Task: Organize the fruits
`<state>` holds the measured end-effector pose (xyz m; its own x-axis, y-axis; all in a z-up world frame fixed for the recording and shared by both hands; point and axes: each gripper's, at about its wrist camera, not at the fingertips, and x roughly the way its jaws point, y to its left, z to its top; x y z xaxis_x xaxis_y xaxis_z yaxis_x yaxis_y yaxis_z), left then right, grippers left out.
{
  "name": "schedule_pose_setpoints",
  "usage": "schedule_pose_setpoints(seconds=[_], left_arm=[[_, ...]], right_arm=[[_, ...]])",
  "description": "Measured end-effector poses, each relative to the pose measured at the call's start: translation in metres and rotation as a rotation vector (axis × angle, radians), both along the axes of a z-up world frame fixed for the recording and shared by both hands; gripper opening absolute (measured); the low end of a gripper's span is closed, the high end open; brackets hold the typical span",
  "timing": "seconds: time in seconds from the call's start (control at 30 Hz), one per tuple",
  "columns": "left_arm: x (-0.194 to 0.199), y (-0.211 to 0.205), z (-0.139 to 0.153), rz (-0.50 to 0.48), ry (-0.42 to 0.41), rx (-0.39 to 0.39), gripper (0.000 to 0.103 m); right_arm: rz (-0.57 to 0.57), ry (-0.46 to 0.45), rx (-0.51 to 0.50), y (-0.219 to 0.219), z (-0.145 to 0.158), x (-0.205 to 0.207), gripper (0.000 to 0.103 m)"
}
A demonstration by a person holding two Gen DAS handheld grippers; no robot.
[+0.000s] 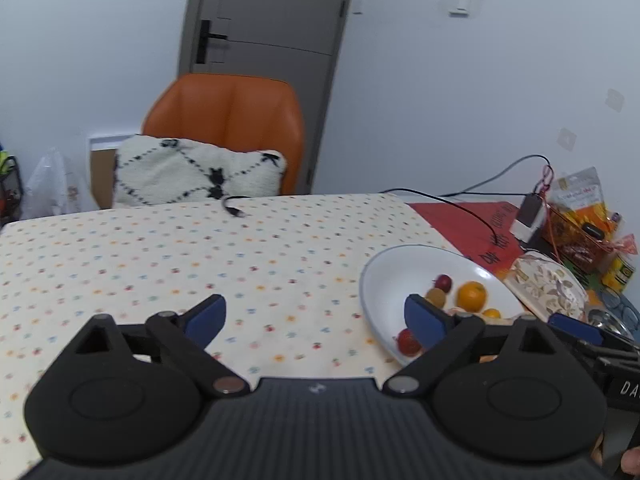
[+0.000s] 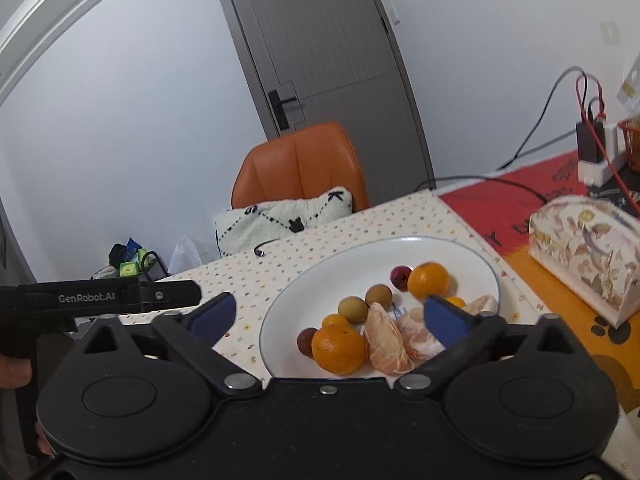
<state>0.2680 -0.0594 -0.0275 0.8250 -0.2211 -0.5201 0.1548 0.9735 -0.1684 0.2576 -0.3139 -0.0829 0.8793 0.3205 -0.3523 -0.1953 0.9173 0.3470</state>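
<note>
White plate | peeled segments only in right view | both grippers spread, empty

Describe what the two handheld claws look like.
Both the left claw and right claw are matte black, with twin round hubs, silver pivot screws, a ribbed centre body and blue pads. The left one's side reads "GenRobot.AI" in white.

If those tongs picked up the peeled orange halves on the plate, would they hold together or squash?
The peeled halves look soft, with only thin membrane showing, so they would probably squash under a firm pinch. Their visible segment seams suggest they might split apart. Lying flat on the plate, they seem unlikely to roll.
</note>
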Motion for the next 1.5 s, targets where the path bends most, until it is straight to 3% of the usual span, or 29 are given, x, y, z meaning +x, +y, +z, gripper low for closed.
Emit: schedule_pose_setpoints(seconds=[0.2,0.37,0.77,1.13,1.5], left_arm=[[-0.023,0.017,0.007,0.053,-0.015,0.004,0.099],[-0.04,0.028,0.012,0.096,0.002,0.014,0.1],[-0.093,0.053,0.036,0.178,-0.044,0.034,0.101],[-0.142,0.063,0.066,0.211,-0.105,0.035,0.103],[-0.186,0.073,0.079,0.237,-0.117,0.049,0.103]], right_arm=[[-0.003,0.018,0.013,0.005,0.002,-0.009,0.103],[-0.003,0.001,0.006,0.012,0.008,-0.023,0.103],[0.014,-0.043,-0.012,0.03,0.034,-0.059,0.103],[-0.005,0.026,-0.093,0.043,0.061,-0.089,0.103],[-0.022,0.012,-0.154,0.04,0.08,-0.125,0.103]])
